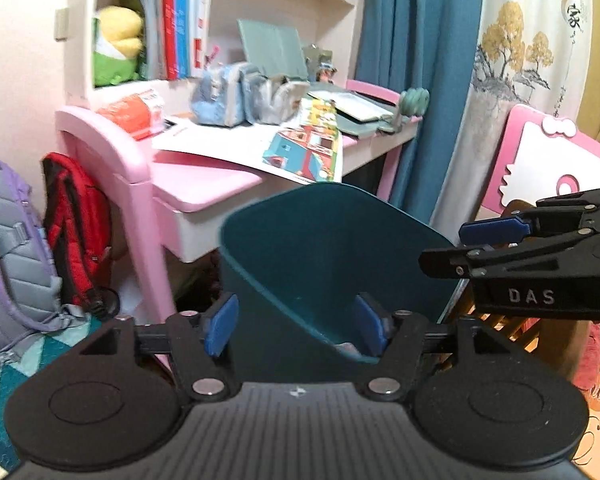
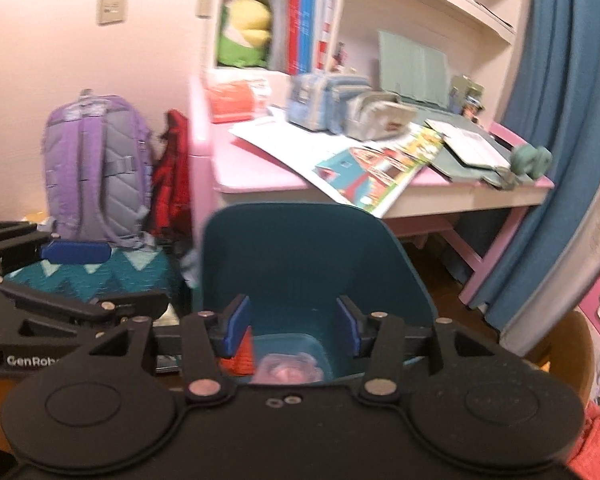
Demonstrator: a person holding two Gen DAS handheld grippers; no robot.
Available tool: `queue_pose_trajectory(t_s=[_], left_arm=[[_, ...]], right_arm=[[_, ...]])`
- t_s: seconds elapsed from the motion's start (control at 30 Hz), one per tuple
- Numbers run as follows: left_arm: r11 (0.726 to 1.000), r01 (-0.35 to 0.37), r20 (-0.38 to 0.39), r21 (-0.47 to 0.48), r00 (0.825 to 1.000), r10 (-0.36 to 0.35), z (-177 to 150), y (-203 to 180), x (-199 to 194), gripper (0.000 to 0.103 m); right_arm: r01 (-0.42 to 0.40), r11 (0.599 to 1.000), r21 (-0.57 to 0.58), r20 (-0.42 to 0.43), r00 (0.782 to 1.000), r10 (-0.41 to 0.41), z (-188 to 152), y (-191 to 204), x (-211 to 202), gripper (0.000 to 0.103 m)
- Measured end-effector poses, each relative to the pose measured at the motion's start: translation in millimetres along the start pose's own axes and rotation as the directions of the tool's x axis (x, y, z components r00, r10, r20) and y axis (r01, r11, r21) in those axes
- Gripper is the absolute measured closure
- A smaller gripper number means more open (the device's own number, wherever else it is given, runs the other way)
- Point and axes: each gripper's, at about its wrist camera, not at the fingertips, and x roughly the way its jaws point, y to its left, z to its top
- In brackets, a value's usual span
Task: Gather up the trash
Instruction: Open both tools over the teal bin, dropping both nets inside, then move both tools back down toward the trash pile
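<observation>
Right wrist view: right gripper [image 2: 294,330] fingers spread over teal bin [image 2: 312,264], wrappers inside. Left gripper [image 1: 296,326] fingers spread astride bin wall, not pinching.

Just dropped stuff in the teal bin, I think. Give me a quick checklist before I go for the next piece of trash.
1. Left tongs empty: ok, blue pads apart with nothing between them.
2. Right tongs empty: ok, jaws apart and nothing gripped.
3. Trash inside the teal bin: ok, a pinkish wrapper and something red lie at the bottom.
4. Bin upright: cannot tell, both views are blurred and fisheye-bent.
5. Tongs clear of each other: ok, the right one sits off to the side in the left view.
6. Next trash piece located: cannot tell, the pink desk holds papers and pouches, none clearly trash.
</observation>
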Motion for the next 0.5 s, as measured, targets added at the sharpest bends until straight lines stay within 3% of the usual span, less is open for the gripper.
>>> queue_pose_trajectory(t_s=[0.5], left_arm=[[0.988,-0.137,0.040,-0.065,0.989,0.140,-59.9,80.5,-103.6,0.025]], right_arm=[[-0.172,0.979,-0.113,0.017,0.984,0.175,-11.2,114.3,-30.0,0.047]])
